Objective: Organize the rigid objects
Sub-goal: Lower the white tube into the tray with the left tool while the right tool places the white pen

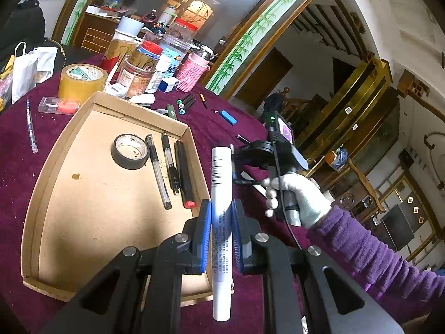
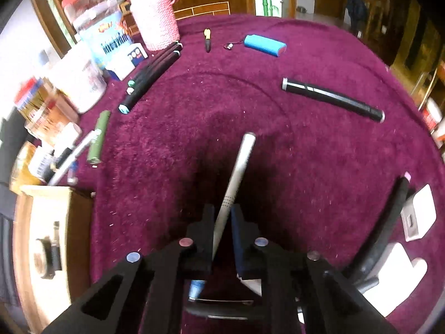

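Note:
My left gripper [image 1: 221,217] is shut on a white marker [image 1: 219,183], held upright above the right edge of a cardboard tray [image 1: 91,211]. The tray holds a black tape roll [image 1: 130,151], two gel pens [image 1: 158,171] and a black marker with a red end [image 1: 185,174]. My right gripper [image 2: 222,217] is shut on a thin silver pen [image 2: 236,178], which points forward over the maroon cloth [image 2: 194,139]. The right gripper also shows in the left wrist view [image 1: 236,164], just right of the tray, held by a gloved hand.
On the cloth lie a black marker [image 2: 332,98], a blue lighter [image 2: 264,45], a row of black markers [image 2: 154,76], a green tube [image 2: 98,137] and a small black and yellow pen [image 2: 207,40]. Jars, a pink knitted bottle [image 2: 155,19] and a yellow tape roll [image 1: 82,82] crowd the far side.

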A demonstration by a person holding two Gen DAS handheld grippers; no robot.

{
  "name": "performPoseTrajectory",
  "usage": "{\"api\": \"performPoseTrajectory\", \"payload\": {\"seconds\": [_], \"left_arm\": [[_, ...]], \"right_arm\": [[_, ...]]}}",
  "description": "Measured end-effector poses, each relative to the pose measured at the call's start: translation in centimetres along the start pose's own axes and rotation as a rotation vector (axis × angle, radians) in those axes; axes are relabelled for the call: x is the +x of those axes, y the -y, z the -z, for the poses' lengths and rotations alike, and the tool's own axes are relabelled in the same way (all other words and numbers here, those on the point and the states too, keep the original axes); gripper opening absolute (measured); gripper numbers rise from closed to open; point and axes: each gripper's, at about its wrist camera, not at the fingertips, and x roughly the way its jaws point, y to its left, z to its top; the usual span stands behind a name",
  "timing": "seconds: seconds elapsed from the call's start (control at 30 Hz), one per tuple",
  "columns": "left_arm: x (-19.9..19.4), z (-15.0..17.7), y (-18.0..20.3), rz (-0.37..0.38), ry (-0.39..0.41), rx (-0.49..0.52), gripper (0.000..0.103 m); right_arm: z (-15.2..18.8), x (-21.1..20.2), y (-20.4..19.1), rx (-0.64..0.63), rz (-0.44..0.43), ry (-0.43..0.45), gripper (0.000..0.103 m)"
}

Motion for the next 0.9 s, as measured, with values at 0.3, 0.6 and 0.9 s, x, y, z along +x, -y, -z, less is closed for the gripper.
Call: {"api": "performPoseTrajectory", "payload": {"seconds": [0.3, 0.6, 0.9], "left_arm": [[1.8, 0.1, -0.1, 0.040, -0.053, -0.013, 0.014], [-0.2, 0.0, 1.3, -0.012, -0.013, 0.035, 0.014], [-3.2, -1.4, -2.3, -0.199, 0.030, 0.028, 0.014]], "right_arm": [[5.2, -8.4, 0.8, -0.002, -0.193, 0.113, 0.008], [8.7, -13.2, -2.7, -0.094, -0.351, 0.141, 0.008], [10.3, -12.2, -8.9, -0.173, -0.520, 0.078, 0.009]]}}
